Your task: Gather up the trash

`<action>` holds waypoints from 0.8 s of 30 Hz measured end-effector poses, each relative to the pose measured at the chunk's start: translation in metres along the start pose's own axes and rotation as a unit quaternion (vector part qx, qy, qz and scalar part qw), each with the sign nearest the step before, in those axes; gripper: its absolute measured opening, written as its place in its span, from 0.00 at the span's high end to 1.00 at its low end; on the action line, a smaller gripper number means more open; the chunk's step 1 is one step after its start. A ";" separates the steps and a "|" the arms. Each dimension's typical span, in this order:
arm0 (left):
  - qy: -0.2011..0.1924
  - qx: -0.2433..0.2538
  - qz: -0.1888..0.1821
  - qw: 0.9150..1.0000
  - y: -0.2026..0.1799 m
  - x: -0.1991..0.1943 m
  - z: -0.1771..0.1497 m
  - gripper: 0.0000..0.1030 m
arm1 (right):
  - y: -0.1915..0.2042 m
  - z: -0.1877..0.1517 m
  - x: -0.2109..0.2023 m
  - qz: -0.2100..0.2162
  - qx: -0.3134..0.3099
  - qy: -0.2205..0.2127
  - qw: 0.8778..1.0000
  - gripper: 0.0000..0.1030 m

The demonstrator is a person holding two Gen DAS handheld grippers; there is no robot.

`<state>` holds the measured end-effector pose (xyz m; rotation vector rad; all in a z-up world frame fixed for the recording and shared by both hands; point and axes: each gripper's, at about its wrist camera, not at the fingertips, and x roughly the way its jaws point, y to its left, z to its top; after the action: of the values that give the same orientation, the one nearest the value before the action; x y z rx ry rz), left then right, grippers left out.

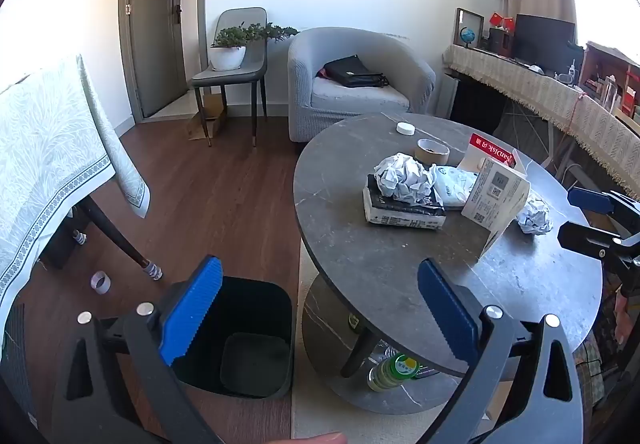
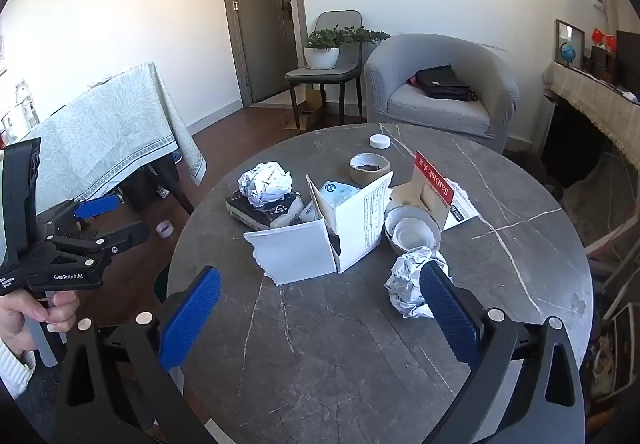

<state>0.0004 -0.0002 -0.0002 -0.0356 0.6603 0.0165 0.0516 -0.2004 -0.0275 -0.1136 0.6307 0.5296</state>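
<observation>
Roughly, by size:
Table (image 2: 360, 344): round, grey, marbled; holds the clutter.
Bin (image 1: 248, 340): black, on the floor just beside the table, below the left gripper.
Left gripper (image 1: 320, 308): jaws wide apart, holding nothing, over the bin and the table edge.
Right gripper (image 2: 320, 308): jaws wide apart, holding nothing, over the near table.
Torn box (image 2: 320, 228): white, mid-table.
Near paper ball (image 2: 408, 284): crumpled, on the table, against the right gripper's right finger.
Far paper ball (image 2: 266, 182): on a dark packet behind the box.
</observation>
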 end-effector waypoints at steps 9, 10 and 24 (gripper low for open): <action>-0.003 -0.002 0.001 1.000 0.000 0.000 0.000 0.03 | -0.008 0.003 -0.004 0.003 0.004 0.000 1.000 0.03; -0.004 -0.002 0.001 1.000 0.000 0.001 0.000 0.03 | -0.009 0.003 -0.004 0.004 0.004 0.000 1.000 0.03; -0.006 0.001 0.002 1.000 0.001 -0.002 0.002 0.03 | -0.001 0.001 -0.002 -0.001 -0.002 -0.001 1.000 0.03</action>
<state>-0.0001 0.0009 0.0029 -0.0325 0.6478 0.0209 0.0510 -0.2019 -0.0252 -0.1177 0.6277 0.5283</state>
